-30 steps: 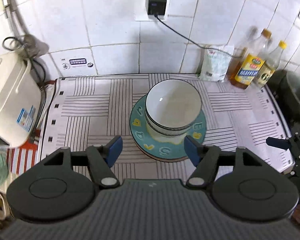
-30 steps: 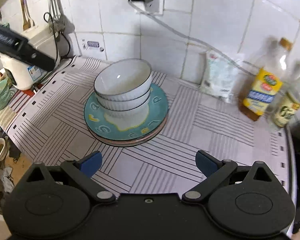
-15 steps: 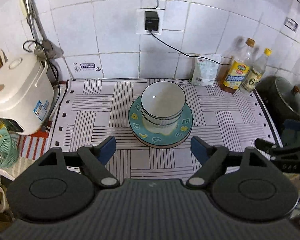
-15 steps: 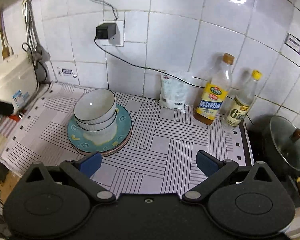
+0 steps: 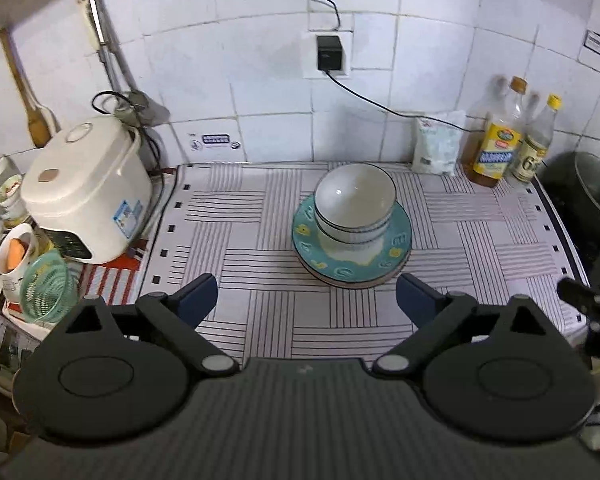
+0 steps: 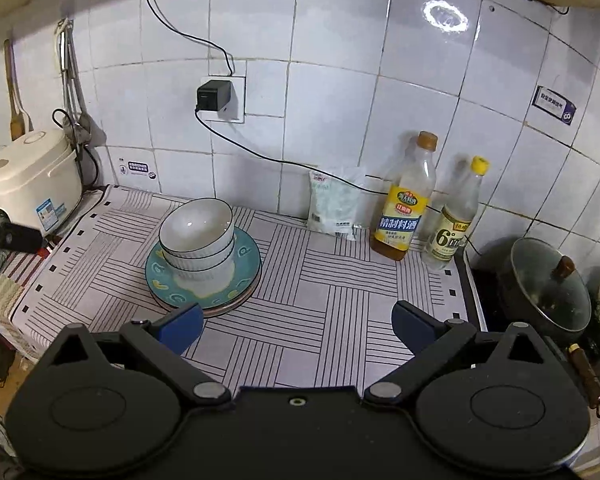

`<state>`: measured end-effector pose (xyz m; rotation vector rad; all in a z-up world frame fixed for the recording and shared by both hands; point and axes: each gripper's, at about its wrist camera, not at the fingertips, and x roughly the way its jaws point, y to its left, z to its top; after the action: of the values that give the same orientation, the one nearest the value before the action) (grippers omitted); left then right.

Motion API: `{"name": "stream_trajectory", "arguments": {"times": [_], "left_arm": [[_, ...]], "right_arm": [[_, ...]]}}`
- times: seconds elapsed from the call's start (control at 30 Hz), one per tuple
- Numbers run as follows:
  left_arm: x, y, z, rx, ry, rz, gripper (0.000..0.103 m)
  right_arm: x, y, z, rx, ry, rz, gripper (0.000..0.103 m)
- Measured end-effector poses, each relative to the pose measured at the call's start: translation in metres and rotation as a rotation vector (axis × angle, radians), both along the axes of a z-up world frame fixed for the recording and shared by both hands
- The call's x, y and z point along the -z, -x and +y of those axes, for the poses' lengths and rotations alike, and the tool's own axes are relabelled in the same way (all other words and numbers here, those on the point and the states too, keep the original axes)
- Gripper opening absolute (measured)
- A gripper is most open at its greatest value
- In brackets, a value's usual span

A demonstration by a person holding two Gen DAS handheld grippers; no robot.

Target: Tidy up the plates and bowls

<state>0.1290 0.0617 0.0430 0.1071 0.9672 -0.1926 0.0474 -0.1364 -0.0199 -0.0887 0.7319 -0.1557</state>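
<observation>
Two white bowls [image 5: 354, 200] are nested and stand on a teal plate [image 5: 396, 246] that lies on another plate, in the middle of the striped counter mat [image 5: 260, 256]. The stack also shows in the right wrist view: bowls [image 6: 196, 228] on the teal plate [image 6: 244, 264]. My left gripper [image 5: 306, 300] is open and empty, held back from the stack near the counter's front edge. My right gripper [image 6: 296, 326] is open and empty, to the right of the stack and well back from it.
A white rice cooker [image 5: 86, 188] stands at the left. A white bag [image 6: 334, 204] and two bottles [image 6: 404, 200] stand against the tiled wall at the right. A dark lidded pot [image 6: 548, 284] sits on the stove at far right. A green basket [image 5: 46, 286] is at lower left.
Both grippers have pulled back and up from the stack, so it looks smaller and farther. The left gripper's jaws have opened wider. The stack has not moved.
</observation>
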Motion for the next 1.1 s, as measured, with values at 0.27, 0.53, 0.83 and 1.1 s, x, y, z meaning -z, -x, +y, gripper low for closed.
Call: {"name": "stream_trajectory", "arguments": {"times": [0.27,0.53,0.83,1.1], "left_arm": [[0.004,0.008,0.000,-0.022,-0.019,-0.023,0.097],[0.005,0.023,0.003,-0.017,0.025,-0.056,0.097],[0.012,0.031,-0.006,0.005,0.042,-0.051,0.097],[0.020,0.039,-0.009,0.001,0.068,-0.070,0.097]], "right_arm": [[-0.005,0.013,0.000,0.041,0.000,-0.061,0.102],[0.001,0.020,-0.002,0.034,-0.034,-0.098,0.102],[0.006,0.032,0.002,0.051,0.000,-0.130,0.102],[0.013,0.033,-0.002,0.051,0.011,-0.149,0.102]]}}
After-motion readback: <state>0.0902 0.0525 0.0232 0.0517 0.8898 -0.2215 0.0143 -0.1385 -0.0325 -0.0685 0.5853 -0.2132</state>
